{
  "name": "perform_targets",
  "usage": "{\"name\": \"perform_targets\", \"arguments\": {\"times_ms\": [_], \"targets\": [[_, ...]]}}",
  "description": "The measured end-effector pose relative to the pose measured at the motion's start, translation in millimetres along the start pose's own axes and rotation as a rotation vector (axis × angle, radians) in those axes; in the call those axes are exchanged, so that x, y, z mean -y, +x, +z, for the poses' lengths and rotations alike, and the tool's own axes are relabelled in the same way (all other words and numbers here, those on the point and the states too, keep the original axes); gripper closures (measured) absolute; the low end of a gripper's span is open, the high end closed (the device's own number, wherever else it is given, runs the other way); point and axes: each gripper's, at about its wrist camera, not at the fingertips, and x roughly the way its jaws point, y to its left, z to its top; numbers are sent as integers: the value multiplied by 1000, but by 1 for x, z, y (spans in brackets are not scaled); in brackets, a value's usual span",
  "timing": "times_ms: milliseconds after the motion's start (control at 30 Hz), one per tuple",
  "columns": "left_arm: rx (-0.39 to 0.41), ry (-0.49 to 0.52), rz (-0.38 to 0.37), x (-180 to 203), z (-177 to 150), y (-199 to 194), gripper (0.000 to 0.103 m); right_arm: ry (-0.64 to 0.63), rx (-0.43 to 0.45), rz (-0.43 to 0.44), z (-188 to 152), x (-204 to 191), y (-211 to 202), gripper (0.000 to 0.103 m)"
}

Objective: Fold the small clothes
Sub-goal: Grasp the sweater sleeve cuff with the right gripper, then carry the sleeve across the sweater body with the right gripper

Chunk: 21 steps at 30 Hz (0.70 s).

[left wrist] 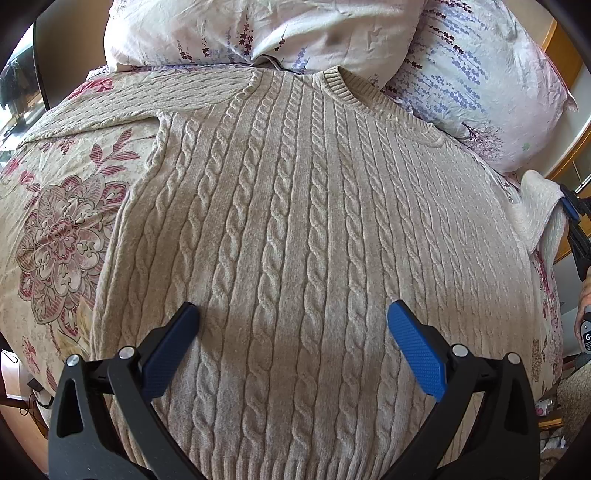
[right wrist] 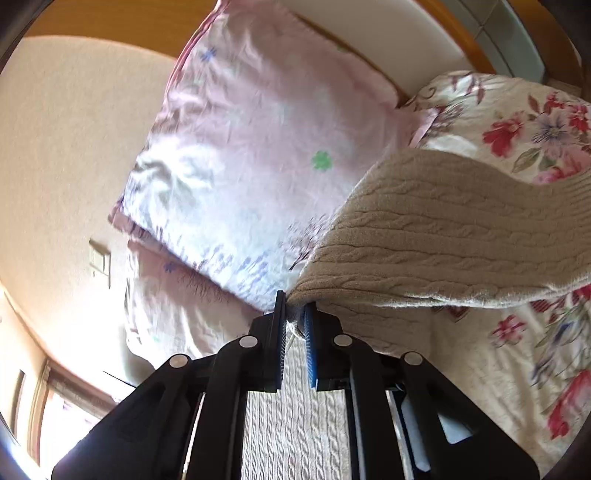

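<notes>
Floral bedding is covering the bed (left wrist: 55, 221), and one beige cable-knit sweater (left wrist: 295, 221) is lying spread across it, front up, its ribbed neckline reaching toward two pillows (left wrist: 258, 33) in pale lavender-print cases at the head. One sleeve is stretching out flat toward the upper left of the left wrist view; the other sleeve (right wrist: 443, 229) is being held up off the bed at the right edge.

Two grippers are showing. The left gripper (left wrist: 293, 314) is hovering over the lower middle of the sweater with its jaws standing wide apart, nothing between the blue pads (left wrist: 413, 343); whether the fingertips are resting on the knit cannot be told. The right gripper (right wrist: 294, 314) is clenched tight on the sleeve, pinching a bunched fold of knit between its pads, and the fabric is draping away from the grip toward the right.

Only the left wrist view is showing the whole body of the sweater, and at its far right edge the right gripper (left wrist: 572, 210) with the sleeve hanging against it. Only the right wrist view is showing the pinch itself, a beige wall with a switch plate (right wrist: 100, 262), and brighter red flowers on the bedding (right wrist: 517, 129).
</notes>
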Motion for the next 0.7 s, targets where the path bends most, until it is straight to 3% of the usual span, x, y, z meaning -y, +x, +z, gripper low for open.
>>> {"name": "perform_targets", "arguments": {"times_ms": [100,267,433,500,533,567,700], "targets": [[0,1,1,1,0,0,2,-11,-104,-8,-30,-4,28,93],[-1,1,0,1,1,-1,2,9,-270,-106,-77,12,67,92],[5,-16,-31,-3,4,-4,2,44,-336,-118,-84,21,58,83],[10,-31,-52,-6,6,-6,2,52,-295,-100,-78,21,38,52],[12,-40,-63,-7,6,-6,2,53,-251,-93,-74,22,24,47],[17,-48,-76,-8,7,-7,2,63,-205,-89,-68,24,13,43],[18,-53,-98,-8,7,-7,2,237,-28,-138,-45,62,-35,42]]}}
